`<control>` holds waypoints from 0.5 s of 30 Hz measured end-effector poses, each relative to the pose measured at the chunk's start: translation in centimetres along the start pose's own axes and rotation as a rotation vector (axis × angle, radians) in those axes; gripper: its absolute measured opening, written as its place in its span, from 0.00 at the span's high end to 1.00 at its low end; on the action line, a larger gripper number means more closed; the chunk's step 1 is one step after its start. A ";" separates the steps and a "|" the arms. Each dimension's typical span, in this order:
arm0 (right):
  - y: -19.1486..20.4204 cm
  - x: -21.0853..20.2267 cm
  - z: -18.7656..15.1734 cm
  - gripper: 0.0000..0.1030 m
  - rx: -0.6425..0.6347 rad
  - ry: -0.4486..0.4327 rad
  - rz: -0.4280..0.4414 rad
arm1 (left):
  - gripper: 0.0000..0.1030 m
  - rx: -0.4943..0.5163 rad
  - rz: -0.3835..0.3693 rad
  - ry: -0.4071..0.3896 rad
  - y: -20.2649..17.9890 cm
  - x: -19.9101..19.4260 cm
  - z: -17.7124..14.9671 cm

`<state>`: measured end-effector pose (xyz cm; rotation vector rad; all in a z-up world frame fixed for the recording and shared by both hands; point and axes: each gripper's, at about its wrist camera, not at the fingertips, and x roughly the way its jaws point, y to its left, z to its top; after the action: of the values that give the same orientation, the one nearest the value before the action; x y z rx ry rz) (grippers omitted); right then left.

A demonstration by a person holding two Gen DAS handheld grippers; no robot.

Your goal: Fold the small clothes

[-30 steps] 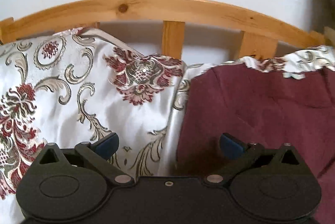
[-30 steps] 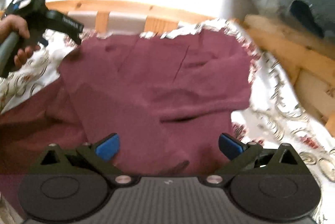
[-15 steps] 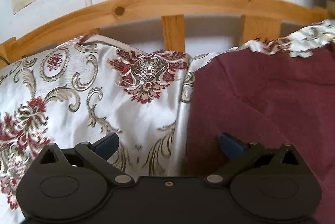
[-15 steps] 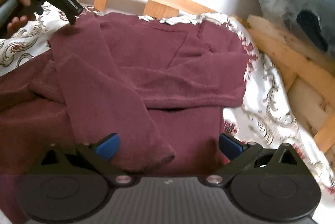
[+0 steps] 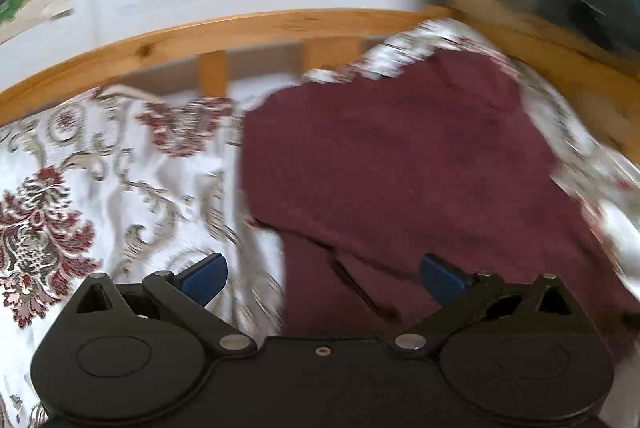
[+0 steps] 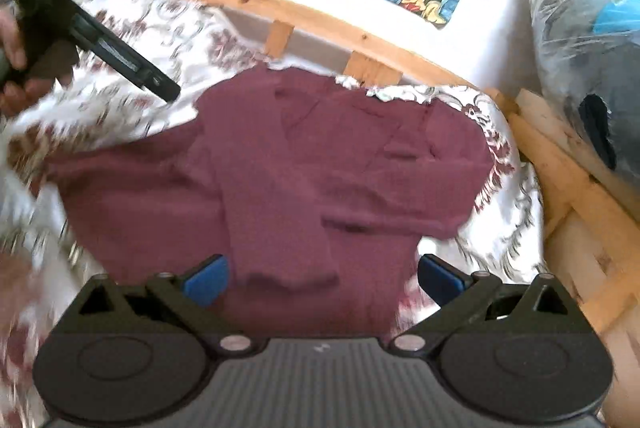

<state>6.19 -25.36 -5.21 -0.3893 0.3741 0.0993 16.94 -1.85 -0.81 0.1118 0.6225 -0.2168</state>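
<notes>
The maroon sweater [image 6: 280, 163] lies on the patterned bedspread [image 5: 100, 187], sleeves folded across its front. Both the right gripper [image 6: 322, 274] and the left gripper [image 5: 322, 274] hover above it, jaws spread, empty.

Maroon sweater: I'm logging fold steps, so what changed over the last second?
The left gripper swung off the maroon sweater and now hangs over the bedspread; the right gripper pulled back. Both stayed open, holding nothing. The sleeves remain folded across the body.
</notes>
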 end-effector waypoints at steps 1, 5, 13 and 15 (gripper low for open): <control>0.2 -0.5 -0.8 0.00 -0.021 0.016 -0.005 | 0.01 0.033 -0.024 0.005 -0.4 -0.7 -0.7; 1.7 -1.0 -2.4 0.00 -0.175 0.100 -0.042 | 0.01 0.178 -0.072 0.026 -2.0 -2.5 -3.7; 3.9 1.1 -3.7 0.00 -0.301 0.222 0.059 | 0.01 0.315 -0.134 0.094 -2.7 -2.9 -7.2; 4.2 1.5 -3.9 0.00 -0.325 0.225 0.063 | 0.01 0.337 -0.152 0.109 -2.9 -3.1 -7.7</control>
<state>5.56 -22.95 -10.54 -0.7133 0.5951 0.1797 9.45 -2.80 -5.26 0.4040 0.7001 -0.4645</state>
